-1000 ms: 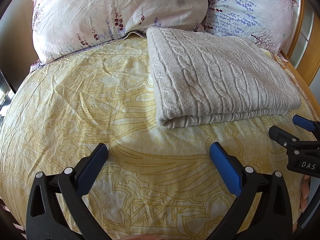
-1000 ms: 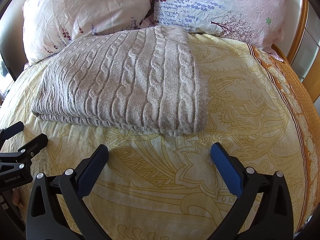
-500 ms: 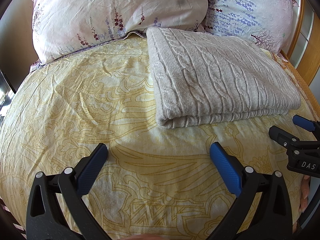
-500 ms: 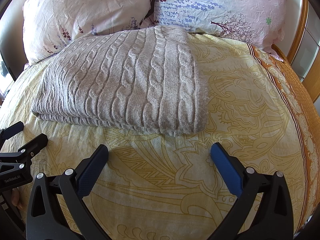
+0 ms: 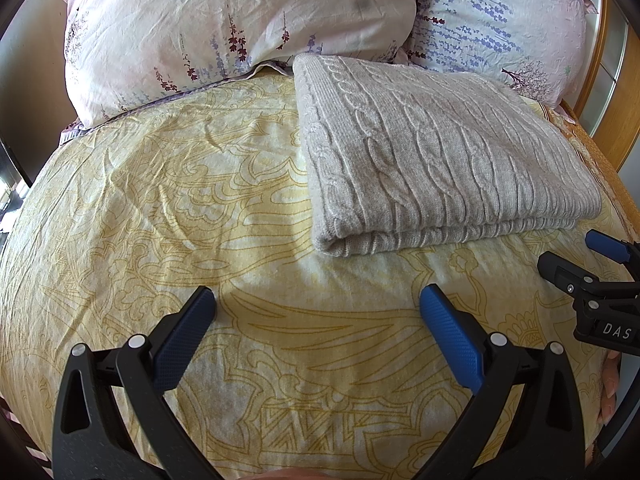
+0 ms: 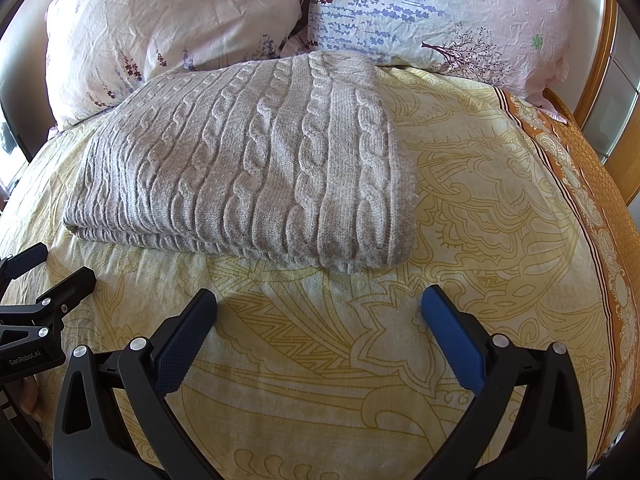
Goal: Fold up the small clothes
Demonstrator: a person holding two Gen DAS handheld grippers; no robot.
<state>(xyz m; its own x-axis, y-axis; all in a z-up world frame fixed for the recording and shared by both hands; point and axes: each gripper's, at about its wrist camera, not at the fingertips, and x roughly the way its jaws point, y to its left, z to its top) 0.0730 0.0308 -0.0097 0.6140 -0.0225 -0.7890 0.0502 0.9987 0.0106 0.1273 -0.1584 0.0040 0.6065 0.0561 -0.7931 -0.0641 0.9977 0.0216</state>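
A grey cable-knit sweater (image 5: pixel 432 160) lies folded into a flat rectangle on the yellow patterned bed sheet (image 5: pixel 168 200), its far edge against the pillows. In the right wrist view the same sweater (image 6: pixel 248 168) sits ahead and to the left. My left gripper (image 5: pixel 318 316) is open above bare sheet, short of the sweater's near-left corner. My right gripper (image 6: pixel 320 312) is open too, just short of the sweater's near-right corner. Each gripper shows at the edge of the other's view: the right gripper (image 5: pixel 592 264) and the left gripper (image 6: pixel 44 276). Nothing is held.
Two floral pillows (image 5: pixel 240 28) (image 6: pixel 440 12) lean at the head of the bed. A wooden bed frame (image 6: pixel 600 64) runs along the right side, next to an orange patterned border of the sheet (image 6: pixel 600 208). Fingers of a hand (image 5: pixel 610 380) show at the right edge.
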